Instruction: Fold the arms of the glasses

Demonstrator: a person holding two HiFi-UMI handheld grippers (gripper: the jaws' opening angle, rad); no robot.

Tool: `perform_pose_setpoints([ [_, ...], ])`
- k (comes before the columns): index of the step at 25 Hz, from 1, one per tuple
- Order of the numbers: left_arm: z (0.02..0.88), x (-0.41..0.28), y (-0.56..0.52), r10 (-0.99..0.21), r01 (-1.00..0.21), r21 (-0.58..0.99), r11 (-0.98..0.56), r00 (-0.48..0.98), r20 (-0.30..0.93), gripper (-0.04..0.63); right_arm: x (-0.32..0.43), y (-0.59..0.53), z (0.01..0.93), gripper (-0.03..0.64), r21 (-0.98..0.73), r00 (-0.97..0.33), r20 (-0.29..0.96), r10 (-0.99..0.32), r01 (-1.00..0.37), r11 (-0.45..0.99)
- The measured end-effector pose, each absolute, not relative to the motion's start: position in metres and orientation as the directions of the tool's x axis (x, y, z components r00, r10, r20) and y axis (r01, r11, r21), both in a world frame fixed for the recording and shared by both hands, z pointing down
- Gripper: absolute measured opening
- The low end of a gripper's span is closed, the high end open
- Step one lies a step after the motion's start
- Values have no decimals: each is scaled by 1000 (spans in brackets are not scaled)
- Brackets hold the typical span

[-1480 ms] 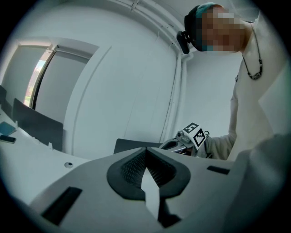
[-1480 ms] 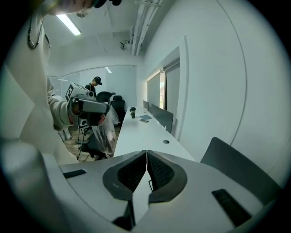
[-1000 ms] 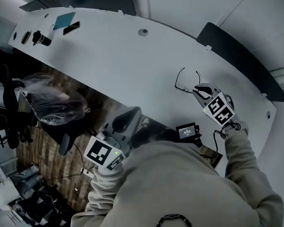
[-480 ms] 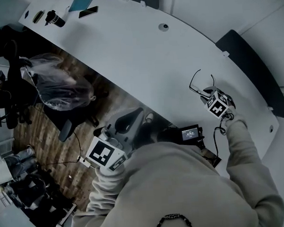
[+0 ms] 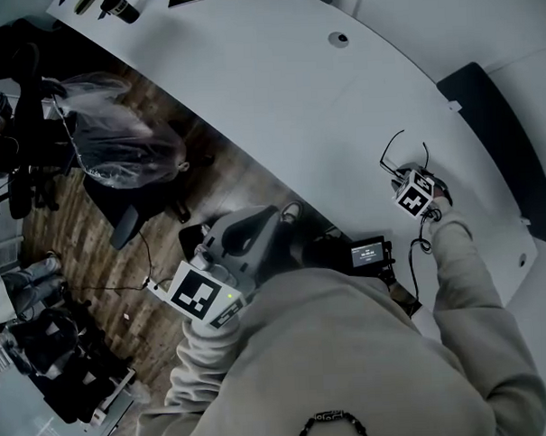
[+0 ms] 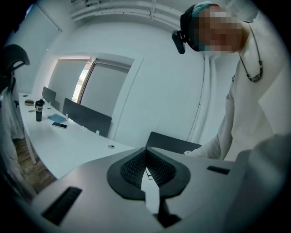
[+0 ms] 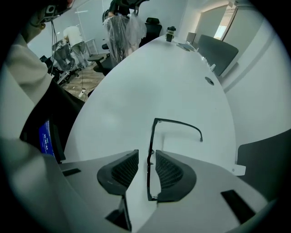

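**A:** Where are the glasses (image 7: pixel 150 146)?

**B:** On the white table (image 5: pixel 276 86), toward its right end and close to the near edge. Both arms (image 7: pixel 183 123) are unfolded and point to the far side. The right gripper (image 7: pixel 146 157) stands steeply over them. Its jaws have just been opening and are now about half apart, with the thin front of the frame between them. There is a clear gap at one pad (image 7: pixel 125 168), so nothing is clamped.

**A:** And the left gripper (image 6: pixel 146 150)?

**B:** Fully closed and empty. It is held out over the floor (image 5: pixel 77 275) on the near side of the table, well apart from the glasses.

**A:** What could go wrong from here?

**B:** A few things, as I judge it. The frame looks like thin wire, so a hard squeeze on the front may bend it. It also sits closer to one pad than the other. A closing grip could shove it sideways and twist it before it seats. And with the left gripper so far off, nothing is there to push an arm in. If the right one tries alone, the glasses would likely skid across the smooth table instead of folding.

**A:** Any containers?

**B:** One dark lidded cup (image 7: pixel 171 32) at the far left end of the table, its contents hidden. A clear plastic bag (image 5: pixel 116 147) hangs over a chair (image 5: pixel 122 235) on the floor to the left. What it covers I cannot tell.
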State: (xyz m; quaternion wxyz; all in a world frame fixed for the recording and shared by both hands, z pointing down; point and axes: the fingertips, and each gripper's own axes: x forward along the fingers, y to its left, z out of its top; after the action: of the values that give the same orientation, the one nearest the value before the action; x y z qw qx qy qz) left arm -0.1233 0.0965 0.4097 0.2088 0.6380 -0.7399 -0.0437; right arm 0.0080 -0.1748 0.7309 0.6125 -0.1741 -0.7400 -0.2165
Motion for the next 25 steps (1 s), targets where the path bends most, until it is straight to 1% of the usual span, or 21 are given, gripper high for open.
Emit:
perform_pose_setpoints([
  [6, 416, -125, 111, -957, -922, 331, 203, -115, 268, 5, 7, -174, 749, 112, 120, -155, 987, -43, 534, 837],
  [11, 418, -127, 117, -955, -921, 329, 207, -117, 273, 5, 5, -176, 756, 110, 136, -152, 986, -64, 528, 838],
  [13, 418, -127, 120, -954, -922, 330, 204, -112, 277, 5, 4, -178, 759, 99, 144, -151, 986, -75, 522, 841],
  [16, 421, -127, 123, -951, -924, 325, 200, -104, 290, 5, 0, -179, 765, 67, 160, -172, 982, -82, 507, 847],
  [20, 424, -124, 122, -951, -927, 323, 189, -91, 295, 5, -3, -179, 765, 64, 165, -204, 976, -73, 480, 862],
  [25, 420, -127, 123, -950, -936, 303, 178, -83, 301, 5, 2, -175, 761, 63, 160, -207, 976, -68, 469, 869],
])
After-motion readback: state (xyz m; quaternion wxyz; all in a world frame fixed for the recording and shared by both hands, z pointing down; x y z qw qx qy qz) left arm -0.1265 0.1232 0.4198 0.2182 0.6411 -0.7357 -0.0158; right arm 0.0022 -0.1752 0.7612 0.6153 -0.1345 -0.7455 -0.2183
